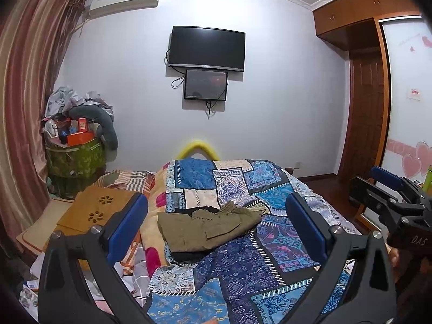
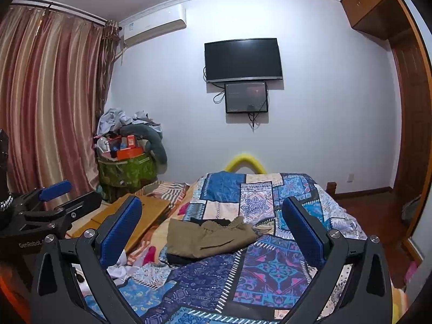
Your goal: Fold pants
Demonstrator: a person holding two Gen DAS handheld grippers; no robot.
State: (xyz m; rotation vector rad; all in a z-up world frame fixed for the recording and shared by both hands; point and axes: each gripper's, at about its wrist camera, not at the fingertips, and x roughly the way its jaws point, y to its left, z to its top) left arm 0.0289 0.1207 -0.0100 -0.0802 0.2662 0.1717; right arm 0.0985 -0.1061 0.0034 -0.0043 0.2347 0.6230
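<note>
Olive-green pants [image 1: 205, 228] [image 2: 209, 237] lie folded in a compact bundle on the blue patchwork quilt [image 1: 243, 264] [image 2: 270, 264], on top of a dark garment [image 1: 189, 255] [image 2: 183, 257] that shows at the bundle's edges. My left gripper [image 1: 216, 221] is open and held back from the pants, its blue pads wide apart with nothing between them. My right gripper [image 2: 212, 220] is likewise open and empty, well short of the bundle. Each view also shows the other gripper off to the side, the right one [image 1: 388, 186] and the left one [image 2: 58, 193].
A wooden lap desk [image 1: 91, 210] [image 2: 137, 216] lies on the bed left of the quilt. A piled green basket [image 1: 74, 159] [image 2: 127, 170] stands by the curtain [image 2: 46, 102]. A TV [image 1: 206, 47] hangs on the far wall; a wardrobe [image 1: 370, 81] is at right.
</note>
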